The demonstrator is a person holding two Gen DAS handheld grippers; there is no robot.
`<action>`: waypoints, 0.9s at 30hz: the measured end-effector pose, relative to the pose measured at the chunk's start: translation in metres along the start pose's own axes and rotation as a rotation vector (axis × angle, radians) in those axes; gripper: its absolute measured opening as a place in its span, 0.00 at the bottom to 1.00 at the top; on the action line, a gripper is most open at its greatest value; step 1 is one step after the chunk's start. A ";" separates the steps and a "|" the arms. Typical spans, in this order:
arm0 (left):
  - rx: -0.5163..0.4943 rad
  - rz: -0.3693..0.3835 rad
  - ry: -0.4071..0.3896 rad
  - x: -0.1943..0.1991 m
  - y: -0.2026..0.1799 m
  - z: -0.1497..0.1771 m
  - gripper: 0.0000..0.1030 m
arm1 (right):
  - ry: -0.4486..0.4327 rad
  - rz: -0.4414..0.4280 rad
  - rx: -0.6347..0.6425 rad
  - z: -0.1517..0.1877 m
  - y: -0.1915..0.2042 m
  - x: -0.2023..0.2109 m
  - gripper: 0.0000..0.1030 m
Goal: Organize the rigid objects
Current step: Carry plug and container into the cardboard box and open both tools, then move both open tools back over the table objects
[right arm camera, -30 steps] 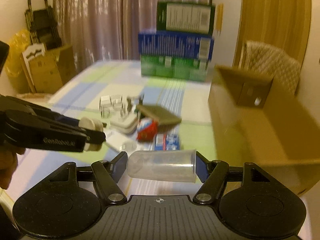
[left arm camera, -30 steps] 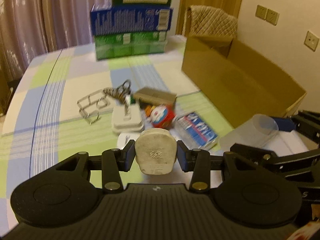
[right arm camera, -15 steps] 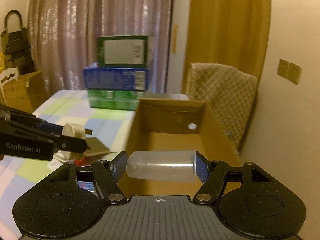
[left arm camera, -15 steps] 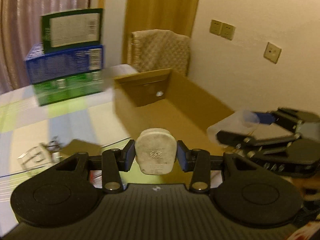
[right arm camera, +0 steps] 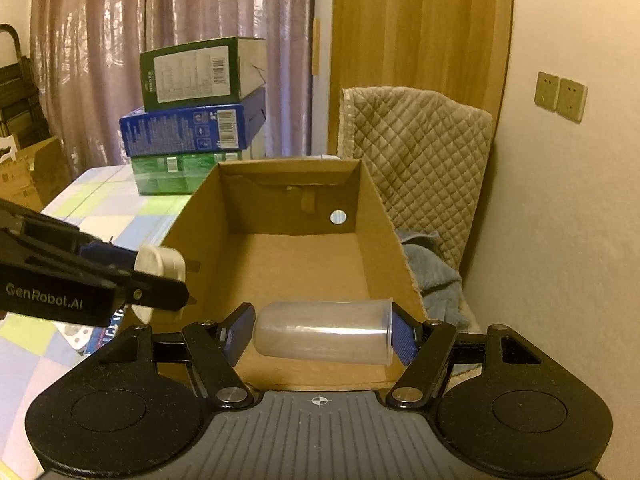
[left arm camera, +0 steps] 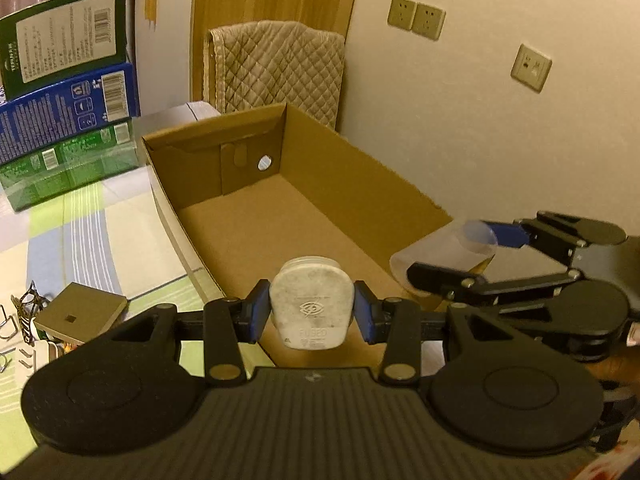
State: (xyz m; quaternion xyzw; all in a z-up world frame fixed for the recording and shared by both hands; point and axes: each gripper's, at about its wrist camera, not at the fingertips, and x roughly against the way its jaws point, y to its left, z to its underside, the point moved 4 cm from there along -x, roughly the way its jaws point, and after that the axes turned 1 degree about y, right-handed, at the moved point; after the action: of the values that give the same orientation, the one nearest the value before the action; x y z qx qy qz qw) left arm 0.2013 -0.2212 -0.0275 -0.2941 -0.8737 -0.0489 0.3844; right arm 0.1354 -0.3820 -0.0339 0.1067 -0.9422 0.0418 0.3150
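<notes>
My left gripper (left arm camera: 311, 312) is shut on a white fused plug (left arm camera: 311, 308), held above the near end of an open cardboard box (left arm camera: 256, 224). In the right wrist view the same plug (right arm camera: 160, 264) hangs just left of the box's left wall (right arm camera: 188, 232). My right gripper (right arm camera: 322, 334) is shut on a clear plastic cup (right arm camera: 324, 336) lying sideways, rim to the right, over the box's near end. From the left wrist view that cup (left arm camera: 444, 252) sits at the box's right near corner. The box floor shows bare cardboard.
Three stacked cartons (right arm camera: 192, 120), green, blue and green, stand on the checked tablecloth (left arm camera: 80, 224) behind the box. A quilted chair back (right arm camera: 416, 144) stands against the wall beyond it. A flat grey box (left arm camera: 80, 312) and wire clips (left arm camera: 20, 312) lie left of the box.
Both grippers have swung right from the pile of loose items to the cardboard box, each keeping its hold. The box interior now fills both views.
</notes>
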 end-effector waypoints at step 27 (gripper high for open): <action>0.109 -0.145 -0.044 0.072 0.054 0.036 0.45 | -0.021 -0.022 -0.125 -0.004 -0.015 0.007 0.80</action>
State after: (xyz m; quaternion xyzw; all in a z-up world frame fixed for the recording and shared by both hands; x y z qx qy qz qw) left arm 0.1698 -0.1319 -0.0100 -0.2096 -0.9022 -0.0226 0.3762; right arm 0.1357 -0.3974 -0.0260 0.0978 -0.9450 -0.0219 0.3113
